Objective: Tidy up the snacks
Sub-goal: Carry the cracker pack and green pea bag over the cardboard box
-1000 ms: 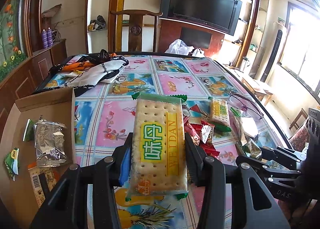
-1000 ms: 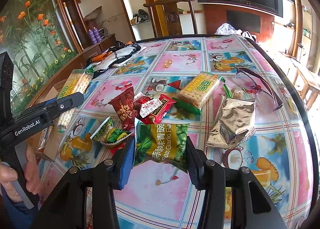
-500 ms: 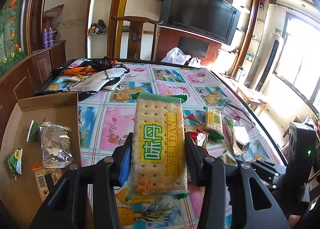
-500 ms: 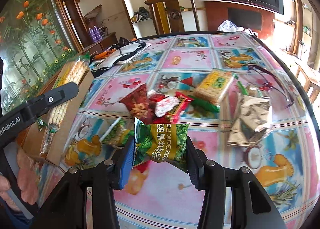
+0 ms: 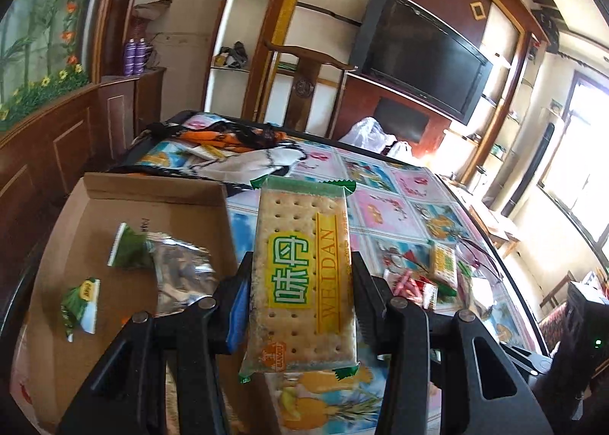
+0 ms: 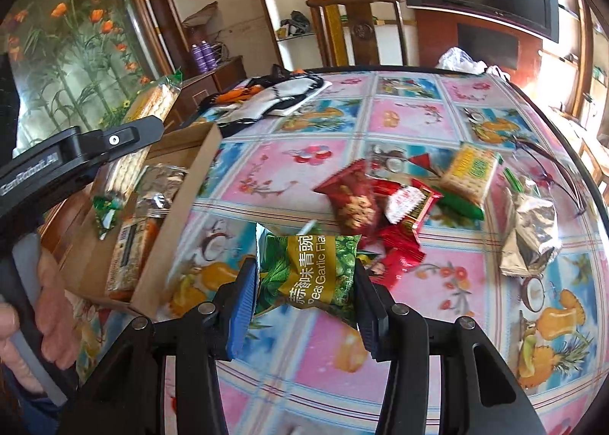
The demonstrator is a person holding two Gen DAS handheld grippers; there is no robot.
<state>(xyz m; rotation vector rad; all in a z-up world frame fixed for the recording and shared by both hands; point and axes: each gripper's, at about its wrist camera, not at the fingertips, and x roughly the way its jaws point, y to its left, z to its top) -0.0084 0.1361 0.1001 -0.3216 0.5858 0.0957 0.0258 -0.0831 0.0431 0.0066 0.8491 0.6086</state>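
My left gripper (image 5: pixel 300 305) is shut on a long cracker pack (image 5: pixel 302 275) printed WEIDAN, held upright at the right wall of an open cardboard box (image 5: pixel 114 206). Inside the box lie a silver foil pouch (image 5: pixel 182 271) and two small green packets (image 5: pixel 129 248). My right gripper (image 6: pixel 302 292) is shut on a green garlic pea bag (image 6: pixel 308 271), held above the table a little right of the box (image 6: pixel 167 244). The left gripper (image 6: pixel 87 149) with its cracker pack (image 6: pixel 152 107) shows at the left of the right wrist view, over the box.
On the flowered tablecloth (image 6: pixel 418 119) lie red snack packets (image 6: pixel 354 199), a second cracker pack (image 6: pixel 472 172), a silver pouch (image 6: pixel 533 233) and sunglasses (image 6: pixel 540 157). Patterned cloth (image 6: pixel 274 96) lies at the far side. A person's hand (image 6: pixel 49 305) holds the left gripper's handle.
Both grippers have carried their packs to the left. The cracker pack went from over the table to the box's right wall, tilting as the gripper rolled. The pea bag left the snack pile.
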